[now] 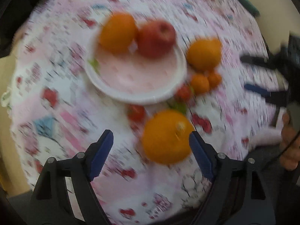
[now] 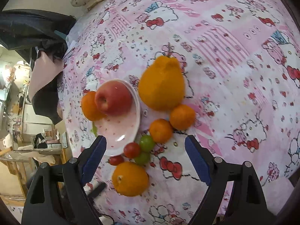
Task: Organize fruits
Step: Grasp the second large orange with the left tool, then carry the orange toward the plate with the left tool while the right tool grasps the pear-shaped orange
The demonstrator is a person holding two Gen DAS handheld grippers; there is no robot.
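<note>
A pink-and-white plate (image 1: pixel 165 91) (image 2: pixel 121 131) holds an orange (image 1: pixel 118 32) (image 2: pixel 89 106) and a red apple (image 1: pixel 156 37) (image 2: pixel 112 99). The left wrist view is blurred. My left gripper (image 1: pixel 151 146) is open, its jaws either side of a loose orange (image 1: pixel 166 136) (image 2: pixel 130 178) on the cloth. My right gripper (image 2: pixel 144 150) (image 1: pixel 251 73) is open and empty above two cherry tomatoes (image 2: pixel 132 150) and two green grapes (image 2: pixel 147 143). A big pear-shaped citrus (image 2: pixel 161 83) (image 1: pixel 204 54) and two small tangerines (image 2: pixel 161 130) (image 1: pixel 199 83) lie beside the plate.
A pink Hello Kitty cloth (image 2: pixel 234 65) covers the table. Dark clothing (image 2: pixel 28 28) hangs at the left past the table edge, with room clutter below it. A hand (image 1: pixel 289 142) holds the right gripper at the left view's right edge.
</note>
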